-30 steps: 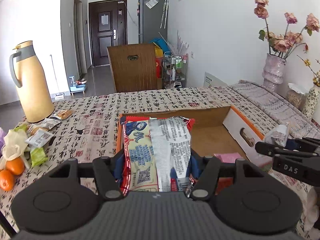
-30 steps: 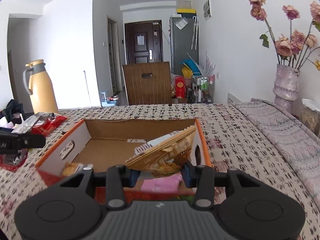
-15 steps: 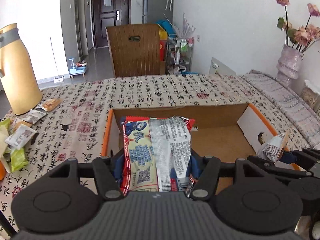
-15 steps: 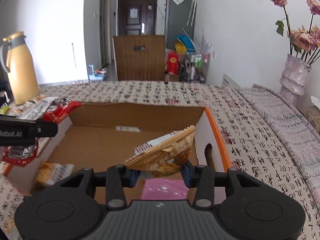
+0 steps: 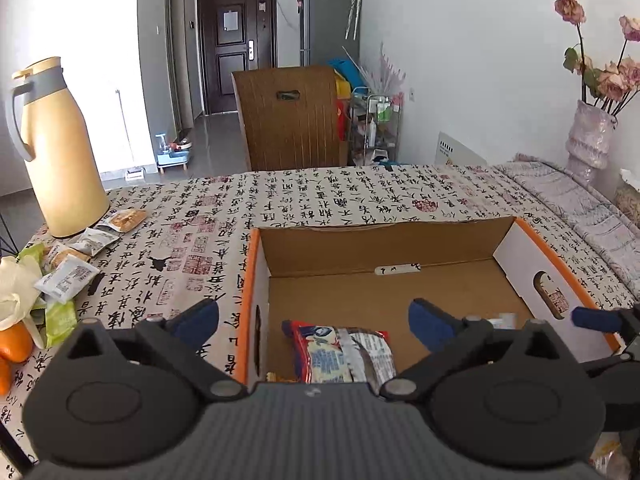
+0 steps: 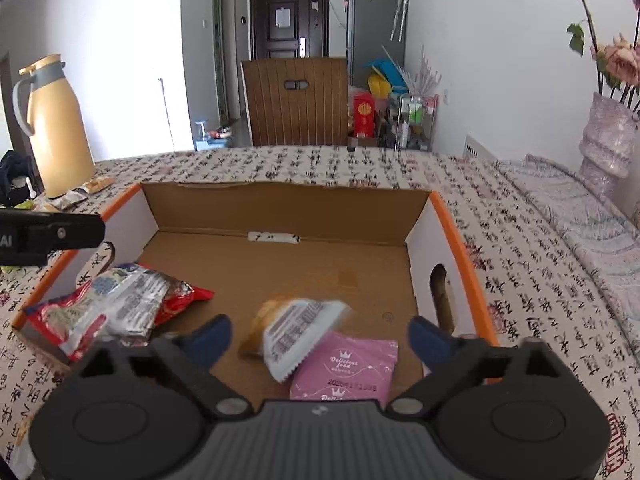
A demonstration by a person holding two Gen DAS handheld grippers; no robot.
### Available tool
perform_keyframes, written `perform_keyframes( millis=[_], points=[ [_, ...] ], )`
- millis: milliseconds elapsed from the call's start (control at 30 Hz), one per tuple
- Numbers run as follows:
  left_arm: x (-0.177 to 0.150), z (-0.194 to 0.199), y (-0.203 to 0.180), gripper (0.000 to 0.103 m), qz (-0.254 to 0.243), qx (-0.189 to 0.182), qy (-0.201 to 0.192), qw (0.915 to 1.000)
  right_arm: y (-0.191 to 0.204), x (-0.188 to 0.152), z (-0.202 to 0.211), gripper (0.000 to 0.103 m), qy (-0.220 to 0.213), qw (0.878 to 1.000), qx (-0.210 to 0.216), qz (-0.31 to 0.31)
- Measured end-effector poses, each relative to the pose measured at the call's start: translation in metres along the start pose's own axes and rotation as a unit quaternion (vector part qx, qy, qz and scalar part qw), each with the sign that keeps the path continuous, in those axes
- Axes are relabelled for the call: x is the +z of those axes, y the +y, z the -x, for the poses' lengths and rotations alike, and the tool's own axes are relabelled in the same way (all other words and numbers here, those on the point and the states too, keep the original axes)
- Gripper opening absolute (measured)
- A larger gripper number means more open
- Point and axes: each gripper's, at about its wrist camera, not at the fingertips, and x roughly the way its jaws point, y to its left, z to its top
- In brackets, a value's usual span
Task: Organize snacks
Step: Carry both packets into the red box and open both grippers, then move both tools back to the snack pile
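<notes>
Both grippers — left gripper (image 5: pixel 314 316) and right gripper (image 6: pixel 320 334) — have just sprung wide apart over the cardboard box (image 6: pixel 280 208), empty, their snack packets (image 6: pixel 296 334) lying inside.

- My left wrist camera sits just behind my left gripper (image 5: pixel 314 320), looking forward and down along its spread fingers into the near left corner of the cardboard box (image 5: pixel 400 236), close above it
- My right wrist camera rides my right gripper (image 6: pixel 320 336) the same way, tilted down over the box's near right part, close above it
- Both face across the table toward the dark door (image 5: pixel 235 44) at the far end of the room
- Both views share the box, the patterned tablecloth (image 5: pixel 320 196), the yellow jug (image 5: pixel 52 152), the wooden chair back (image 5: pixel 290 116) and the vase of flowers (image 5: pixel 590 136)
- Each camera catches the other gripper at its frame edge
</notes>
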Motion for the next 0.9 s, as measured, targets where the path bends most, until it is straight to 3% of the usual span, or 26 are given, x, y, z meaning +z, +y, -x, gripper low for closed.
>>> perform_keyframes(
  millis=[333, 900],
  points=[
    [-0.014, 0.025, -0.010, 0.103, 0.006, 0.011, -0.013, 0.9998, -0.010, -0.012, 0.032, 0.103, -0.029, 0.999, 0.005, 0.011],
    [-0.060, 0.105, -0.020, 0.103, 0.050, 0.034, -0.048, 0.9970, -0.023, -0.050, 0.110, 0.103, -0.078, 0.996, 0.039, 0.035]
  ],
)
